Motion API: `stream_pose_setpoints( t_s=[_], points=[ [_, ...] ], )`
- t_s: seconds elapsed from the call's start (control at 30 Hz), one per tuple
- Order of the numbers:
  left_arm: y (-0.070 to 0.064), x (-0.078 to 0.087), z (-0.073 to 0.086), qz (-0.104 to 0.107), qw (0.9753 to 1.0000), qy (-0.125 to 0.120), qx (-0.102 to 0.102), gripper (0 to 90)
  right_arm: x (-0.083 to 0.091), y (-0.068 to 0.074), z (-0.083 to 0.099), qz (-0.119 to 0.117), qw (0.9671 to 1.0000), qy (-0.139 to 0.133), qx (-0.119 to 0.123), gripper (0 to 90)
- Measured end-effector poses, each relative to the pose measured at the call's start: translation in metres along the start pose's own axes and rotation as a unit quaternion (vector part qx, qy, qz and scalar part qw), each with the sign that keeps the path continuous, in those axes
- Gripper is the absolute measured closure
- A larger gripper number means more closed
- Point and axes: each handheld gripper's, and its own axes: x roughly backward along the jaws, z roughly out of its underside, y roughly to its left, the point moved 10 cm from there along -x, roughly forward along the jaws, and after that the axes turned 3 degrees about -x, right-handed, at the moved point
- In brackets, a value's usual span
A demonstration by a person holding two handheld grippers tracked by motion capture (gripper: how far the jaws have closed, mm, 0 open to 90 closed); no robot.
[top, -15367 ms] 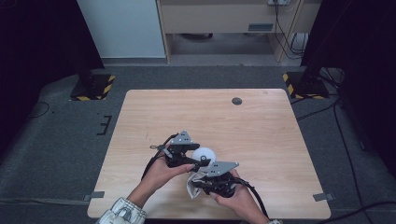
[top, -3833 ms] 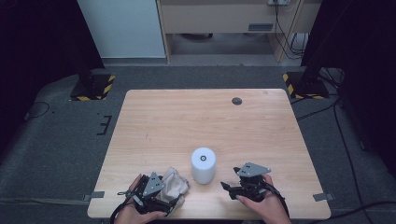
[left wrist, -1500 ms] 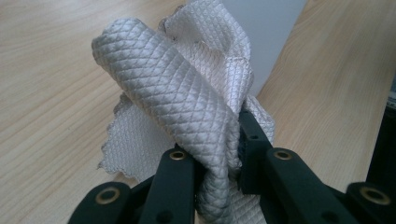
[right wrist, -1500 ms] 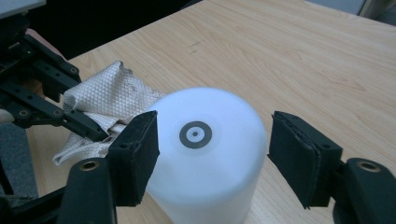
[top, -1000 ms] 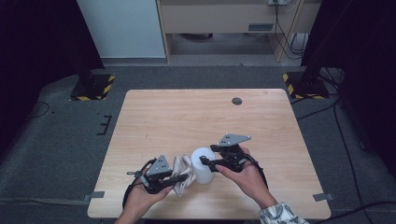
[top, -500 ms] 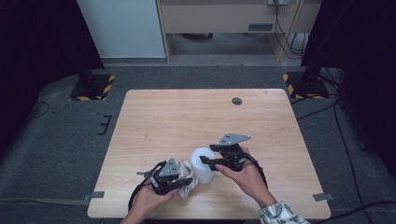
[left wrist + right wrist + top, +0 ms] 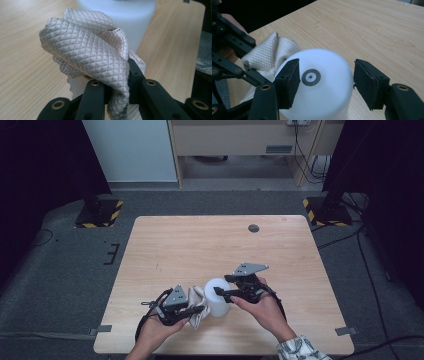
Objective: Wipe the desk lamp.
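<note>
The right gripper [image 7: 324,82] straddles the upright white cup [image 7: 319,92], jaws spread, while the left gripper [image 7: 117,97] pinches the cloth [image 7: 92,50] just beside it.

Your left gripper [image 7: 196,309] is a black linkage frame with a grey three-cornered plate on top and a black cable looping off behind it. Its flat black bars are pinned with brass-coloured rivets. Your right gripper [image 7: 220,292] has the same build and grey plate, with thick black foam-like pads [image 7: 287,81] on its jaws. On your right forearm you wear a light patterned sleeve [image 7: 300,351].
</note>
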Motion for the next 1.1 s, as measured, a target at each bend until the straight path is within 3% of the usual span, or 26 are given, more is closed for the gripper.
stream_pose_setpoints(
  t_s=[0.3,0.43,0.57,0.73,0.87,1.0,1.03,1.1],
  points=[
    [-0.004,-0.002,0.002,0.002,1.0000,0.007,-0.005,79.0,0.000,0.000,0.000,0.001,1.0000,0.000,0.000,38.4],
    [0.001,0.007,-0.005,-0.004,0.9999,-0.013,0.004,79.0,0.000,0.001,0.000,0.001,1.0000,0.000,0.001,38.4],
    [-0.006,0.011,-0.012,0.000,0.9997,-0.026,0.002,79.1,-0.001,0.001,0.000,-0.001,1.0000,0.001,0.001,38.3],
    [-0.018,0.004,-0.010,0.005,0.9998,-0.015,-0.014,79.0,-0.001,0.001,0.000,0.000,1.0000,0.000,0.000,38.4],
    [-0.018,-0.001,-0.006,0.006,0.9999,-0.006,-0.014,79.0,-0.001,0.001,0.000,0.000,1.0000,0.000,0.000,38.4],
    [-0.017,-0.010,0.007,0.006,0.9996,0.022,-0.015,79.0,-0.001,0.000,0.000,0.000,1.0000,0.000,0.000,38.4],
    [-0.016,-0.015,0.013,0.005,0.9990,0.039,-0.019,79.0,-0.001,0.000,0.000,-0.001,1.0000,0.000,0.000,38.3],
    [-0.017,-0.015,0.013,0.006,0.9990,0.039,-0.021,79.0,-0.001,0.000,0.000,-0.002,1.0000,0.000,-0.001,38.4]
  ],
)
